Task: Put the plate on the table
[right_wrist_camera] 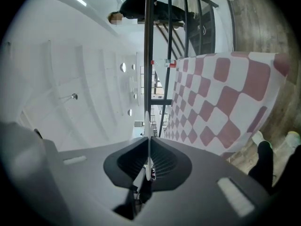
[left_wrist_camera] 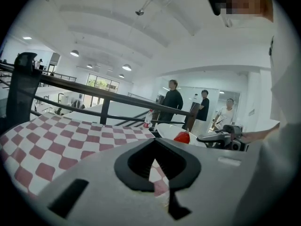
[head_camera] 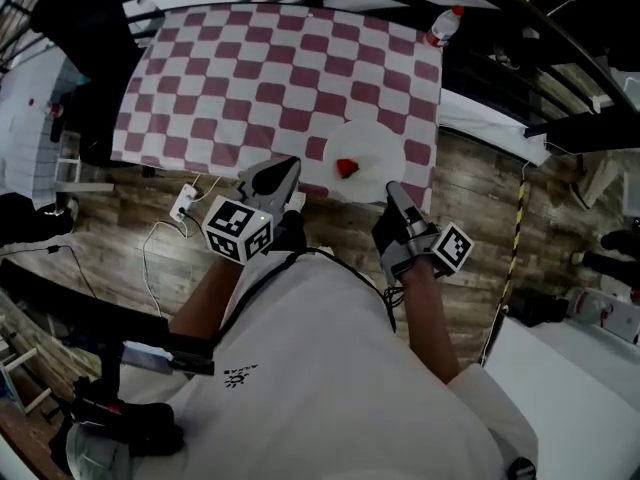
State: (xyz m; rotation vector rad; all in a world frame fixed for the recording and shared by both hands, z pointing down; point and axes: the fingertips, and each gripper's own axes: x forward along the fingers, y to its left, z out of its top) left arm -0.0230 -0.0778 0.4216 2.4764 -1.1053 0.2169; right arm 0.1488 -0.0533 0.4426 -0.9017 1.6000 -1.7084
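A white plate (head_camera: 378,146) with a small red piece of food (head_camera: 346,168) on it rests at the near right edge of the red-and-white checked table (head_camera: 250,78). My right gripper (head_camera: 392,190) is shut on the plate's near rim; in the right gripper view the rim (right_wrist_camera: 147,126) shows edge-on as a thin white line between the pads. My left gripper (head_camera: 290,165) hovers over the table's near edge, left of the plate, shut and holding nothing. In the left gripper view the plate (left_wrist_camera: 167,130), the red food (left_wrist_camera: 181,137) and the right gripper (left_wrist_camera: 207,138) lie ahead to the right.
A plastic bottle (head_camera: 443,25) stands at the table's far right corner. Black railings (left_wrist_camera: 70,86) run behind the table, with several people (left_wrist_camera: 173,100) standing beyond. A power strip (head_camera: 183,204) and cables lie on the wooden floor at the left.
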